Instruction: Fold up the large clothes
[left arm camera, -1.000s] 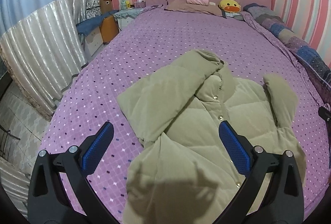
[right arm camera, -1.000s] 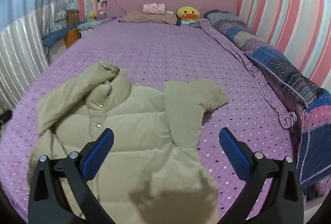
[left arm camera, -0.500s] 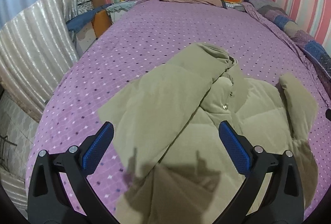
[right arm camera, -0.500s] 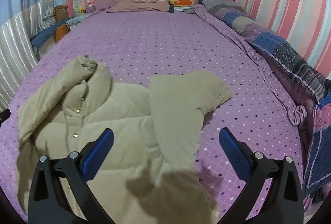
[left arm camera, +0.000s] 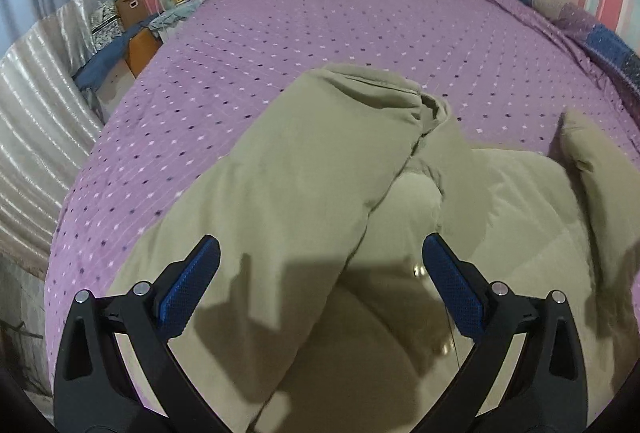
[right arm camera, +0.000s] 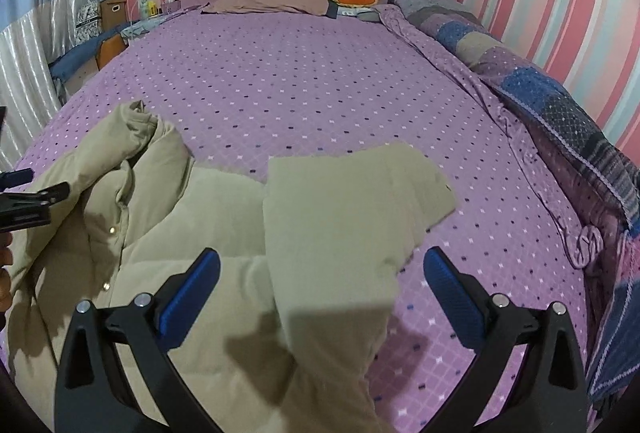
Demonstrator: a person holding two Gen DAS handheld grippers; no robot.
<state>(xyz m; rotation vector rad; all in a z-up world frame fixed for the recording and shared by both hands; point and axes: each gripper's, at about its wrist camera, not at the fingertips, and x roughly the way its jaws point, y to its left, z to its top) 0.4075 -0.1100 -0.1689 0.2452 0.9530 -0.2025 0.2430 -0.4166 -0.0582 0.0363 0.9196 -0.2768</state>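
On one bed [right arm camera: 320,81], one jacket [right arm camera: 200,233], two tongs gaping.

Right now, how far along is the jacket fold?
Early stage. Done: the beige jacket lies front-up on the purple bed, both sleeves already laid over the body. In hand: nothing; the left gripper and right gripper hover open above it. Left: folding the body over.

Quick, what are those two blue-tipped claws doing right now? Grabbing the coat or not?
Left gripper: open, empty, above the jacket's folded sleeve.
Right gripper: open, empty, above the other sleeve.
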